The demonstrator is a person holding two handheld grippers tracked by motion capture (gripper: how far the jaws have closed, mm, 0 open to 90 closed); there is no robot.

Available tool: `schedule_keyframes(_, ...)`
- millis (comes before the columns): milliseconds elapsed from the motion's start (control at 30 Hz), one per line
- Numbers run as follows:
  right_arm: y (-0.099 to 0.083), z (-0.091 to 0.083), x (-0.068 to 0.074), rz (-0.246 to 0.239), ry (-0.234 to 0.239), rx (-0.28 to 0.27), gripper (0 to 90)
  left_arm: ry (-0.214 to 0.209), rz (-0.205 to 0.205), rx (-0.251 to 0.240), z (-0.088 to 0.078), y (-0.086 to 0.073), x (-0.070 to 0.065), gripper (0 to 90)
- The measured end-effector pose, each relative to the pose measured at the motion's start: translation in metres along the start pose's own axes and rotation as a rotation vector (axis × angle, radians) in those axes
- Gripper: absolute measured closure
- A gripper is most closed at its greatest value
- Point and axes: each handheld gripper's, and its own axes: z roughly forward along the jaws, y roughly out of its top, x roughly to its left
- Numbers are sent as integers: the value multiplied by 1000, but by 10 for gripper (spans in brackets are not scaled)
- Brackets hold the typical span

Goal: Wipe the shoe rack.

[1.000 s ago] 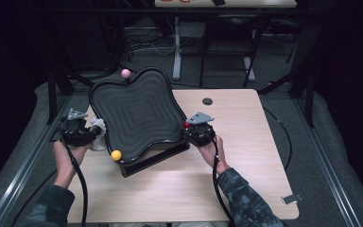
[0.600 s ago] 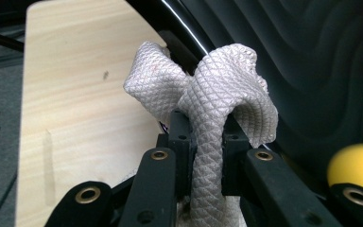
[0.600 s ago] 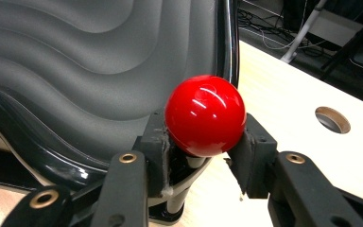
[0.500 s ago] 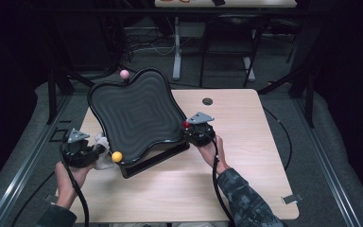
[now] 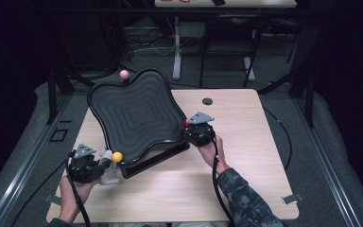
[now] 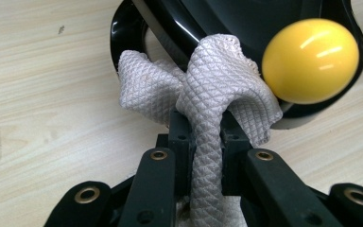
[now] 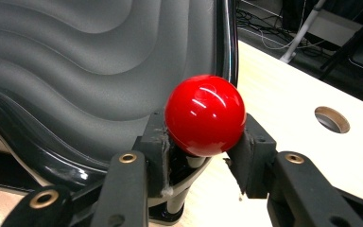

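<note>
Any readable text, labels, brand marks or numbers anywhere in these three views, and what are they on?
None: no view carries a word, number or logo.
Black wavy tray: plain ridged surface, no marking.
Yellow ball, red ball, pink ball: plain and glossy.
Grey cloth: woven pattern, no tag.
Wooden table: bare; its round hole is unmarked.

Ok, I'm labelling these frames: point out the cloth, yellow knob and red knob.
cloth (image 6: 208,80): left gripper view, its raised fold.
yellow knob (image 6: 310,60): left gripper view, its middle.
red knob (image 7: 204,115): right gripper view, its front.
</note>
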Motion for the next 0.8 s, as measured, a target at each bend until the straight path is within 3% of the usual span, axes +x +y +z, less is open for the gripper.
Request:
schedule_keyframes(400, 0, 0, 0, -6, -4, 4, 616, 27, -11, -15, 0, 18, 16, 792)
schedule_keyframes(800, 0, 1, -1, -5, -3, -9, 616, 118, 6, -48, -5, 80, 50, 792)
